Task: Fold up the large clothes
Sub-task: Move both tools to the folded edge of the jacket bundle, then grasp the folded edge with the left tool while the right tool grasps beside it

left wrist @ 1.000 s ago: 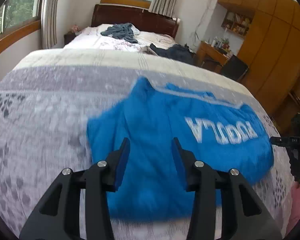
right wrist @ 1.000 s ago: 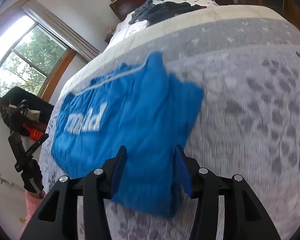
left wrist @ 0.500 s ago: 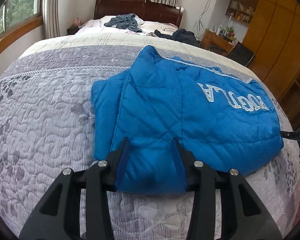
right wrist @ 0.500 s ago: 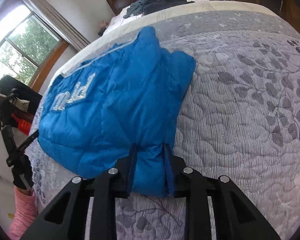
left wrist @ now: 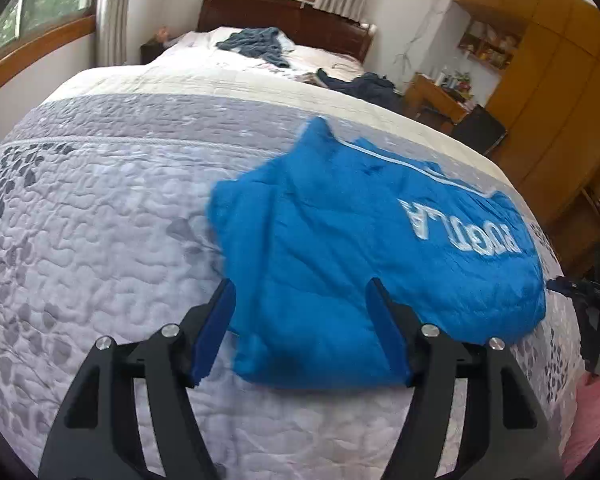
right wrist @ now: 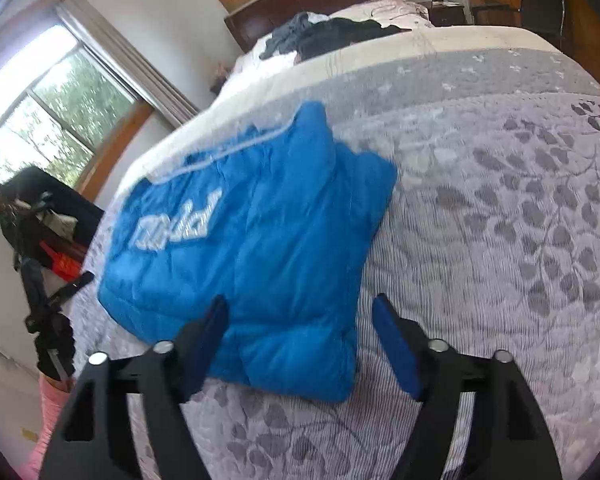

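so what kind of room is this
A lived-in bedroom, most likely. The blue jacket lies on a quilted bed cover, a dark wooden headboard stands under the window, and wooden wardrobes line the side wall.

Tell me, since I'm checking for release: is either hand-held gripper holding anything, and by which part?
Nothing is held. Both the left hand-held gripper and the right hand-held gripper are open above the blue jacket.
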Action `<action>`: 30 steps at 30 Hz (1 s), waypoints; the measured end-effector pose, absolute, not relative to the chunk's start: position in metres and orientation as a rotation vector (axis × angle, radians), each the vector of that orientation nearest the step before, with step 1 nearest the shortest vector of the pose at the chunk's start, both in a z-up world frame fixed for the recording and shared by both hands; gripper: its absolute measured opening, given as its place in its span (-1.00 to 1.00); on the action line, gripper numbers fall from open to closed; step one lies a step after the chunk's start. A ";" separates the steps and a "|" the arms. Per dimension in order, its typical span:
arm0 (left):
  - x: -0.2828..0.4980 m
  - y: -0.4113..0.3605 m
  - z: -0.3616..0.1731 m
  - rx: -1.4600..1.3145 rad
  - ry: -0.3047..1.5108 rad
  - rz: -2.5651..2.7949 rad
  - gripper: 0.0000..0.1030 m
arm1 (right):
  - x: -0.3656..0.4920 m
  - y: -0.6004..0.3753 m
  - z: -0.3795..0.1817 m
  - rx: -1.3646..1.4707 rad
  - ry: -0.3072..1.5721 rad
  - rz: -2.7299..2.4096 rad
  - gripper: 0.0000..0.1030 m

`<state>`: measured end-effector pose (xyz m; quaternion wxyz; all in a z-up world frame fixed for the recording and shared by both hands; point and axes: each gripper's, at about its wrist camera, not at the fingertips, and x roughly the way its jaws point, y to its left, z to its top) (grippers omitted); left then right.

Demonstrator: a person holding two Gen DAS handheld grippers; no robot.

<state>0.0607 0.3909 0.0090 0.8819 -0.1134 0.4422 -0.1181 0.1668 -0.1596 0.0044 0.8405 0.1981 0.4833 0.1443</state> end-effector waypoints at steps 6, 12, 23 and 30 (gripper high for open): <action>0.092 0.400 -0.023 -0.278 1.041 -0.267 0.39 | 0.191 -0.173 -0.019 0.532 1.062 0.338 0.59; 0.117 0.406 -0.043 -0.437 1.055 -0.407 0.44 | 0.210 -0.179 -0.050 0.629 1.096 0.399 0.69; 0.153 0.371 -0.057 -0.478 1.077 -0.447 0.62 | 0.239 -0.147 -0.059 0.601 1.048 0.470 0.63; 0.140 0.364 -0.043 -0.444 1.027 -0.355 -0.27 | 0.227 -0.139 -0.047 0.608 1.004 0.473 -0.25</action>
